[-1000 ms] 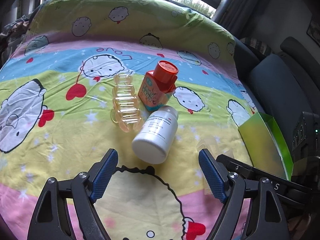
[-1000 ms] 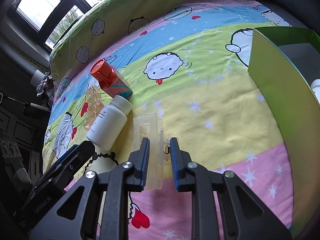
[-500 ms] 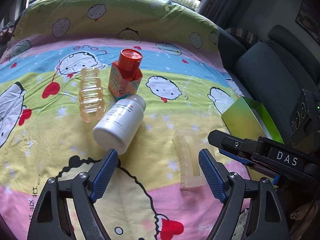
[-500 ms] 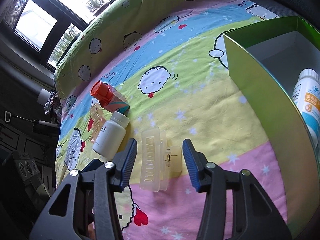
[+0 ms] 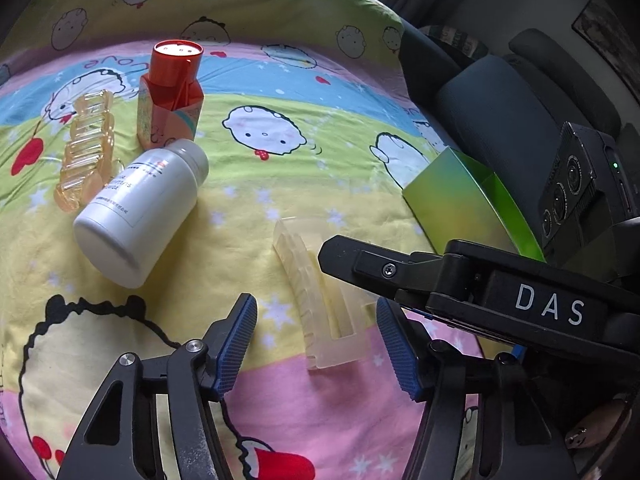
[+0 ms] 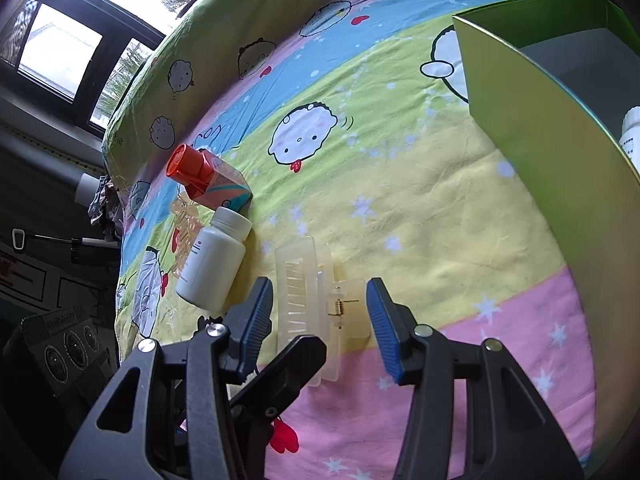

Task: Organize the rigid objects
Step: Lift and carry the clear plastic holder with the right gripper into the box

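Cartoon bedding (image 5: 328,184) in yellow, pink and blue covers the surface, with a window behind it and a dark chair on the far side. On the yellow-pink border lies the pale clip (image 5: 320,300), flat on the cloth, its spring visible in the right wrist view. Both tools stand around it: the left gripper (image 5: 316,344) has its jaws closing with the clip between them, and the blue pads do not touch it yet; the right gripper (image 6: 320,320) is spread on both sides of the same clip, also without contact. Well apart on the left are the white bottle (image 5: 140,208) on its side, the orange clip (image 5: 84,152) beside it and the red-capped bottle (image 5: 172,92) upright. The green box (image 6: 540,152) is open at the right, and one bottle (image 6: 632,136) seems to be inside already. I judge that the step is to take the pale clip for the box. To do it well, only one tool should grip; the other should stay clear so the fingers do not collide. The pads should meet the two long sides squarely, near the middle, low on the cloth, because smooth plastic can slip or the clip can spring open.
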Demonstrator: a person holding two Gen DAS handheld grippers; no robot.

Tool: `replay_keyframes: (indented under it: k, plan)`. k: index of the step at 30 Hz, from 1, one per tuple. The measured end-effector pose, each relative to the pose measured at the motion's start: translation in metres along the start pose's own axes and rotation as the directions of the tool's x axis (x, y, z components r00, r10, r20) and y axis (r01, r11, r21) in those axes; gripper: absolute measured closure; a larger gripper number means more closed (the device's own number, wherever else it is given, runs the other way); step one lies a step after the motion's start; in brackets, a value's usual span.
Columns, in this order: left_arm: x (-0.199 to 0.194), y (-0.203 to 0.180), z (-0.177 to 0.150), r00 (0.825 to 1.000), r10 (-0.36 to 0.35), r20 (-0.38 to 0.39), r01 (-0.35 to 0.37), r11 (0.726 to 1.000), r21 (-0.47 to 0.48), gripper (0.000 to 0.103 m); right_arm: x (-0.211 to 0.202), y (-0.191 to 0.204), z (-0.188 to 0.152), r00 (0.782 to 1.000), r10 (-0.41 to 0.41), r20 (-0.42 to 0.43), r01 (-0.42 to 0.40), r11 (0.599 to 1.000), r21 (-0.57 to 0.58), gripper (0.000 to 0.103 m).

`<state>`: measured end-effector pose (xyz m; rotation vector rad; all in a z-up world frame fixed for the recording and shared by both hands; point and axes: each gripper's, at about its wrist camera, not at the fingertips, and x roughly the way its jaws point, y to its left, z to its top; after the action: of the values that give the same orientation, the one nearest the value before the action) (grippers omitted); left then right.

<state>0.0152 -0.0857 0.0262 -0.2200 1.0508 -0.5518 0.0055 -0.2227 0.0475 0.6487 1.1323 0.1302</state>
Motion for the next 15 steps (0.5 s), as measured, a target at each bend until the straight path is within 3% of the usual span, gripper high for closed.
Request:
replay_keyframes:
  k: [5, 7, 10, 12, 13, 14, 15]
  plan:
    - [0.004, -0.001, -0.002, 1.0, 0.004, -0.006, -0.004, 1.0, 0.017, 0.048, 0.007, -0.001, 0.0, 1.0, -0.009, -0.026, 0.009, 1.0, 0.001, 0.054]
    - [0.004, 0.0, -0.002, 1.0, -0.014, -0.01, 0.014, 1.0, 0.008, 0.058, 0.009, 0.0, 0.0, 1.0, -0.012, -0.026, 0.012, 1.0, -0.006, 0.054]
    - [0.004, 0.003, -0.001, 0.999, -0.034, -0.013, 0.034, 0.999, -0.01, 0.064, 0.012, 0.003, -0.001, 1.0, -0.007, -0.026, 0.006, 1.0, -0.02, 0.055]
    - [0.003, 0.004, -0.001, 1.0, -0.026, -0.012, 0.026, 1.0, -0.012, 0.064, 0.009, 0.006, -0.003, 1.0, -0.016, -0.009, 0.016, 0.999, -0.047, 0.062]
    - [0.001, 0.003, -0.001, 1.0, -0.018, -0.006, 0.018, 1.0, -0.003, 0.065, 0.006, 0.009, -0.003, 1.0, -0.023, 0.001, 0.023, 0.998, -0.063, 0.075]
    - [-0.002, 0.001, -0.001, 1.0, -0.012, 0.004, 0.012, 1.0, 0.009, 0.065, 0.003, 0.011, -0.004, 0.999, -0.037, 0.011, 0.038, 0.996, -0.077, 0.081]
    - [-0.005, -0.001, -0.001, 1.0, -0.009, 0.012, 0.009, 1.0, 0.02, 0.065, 0.002, 0.012, -0.005, 0.999, -0.035, 0.02, 0.037, 0.996, -0.082, 0.081]
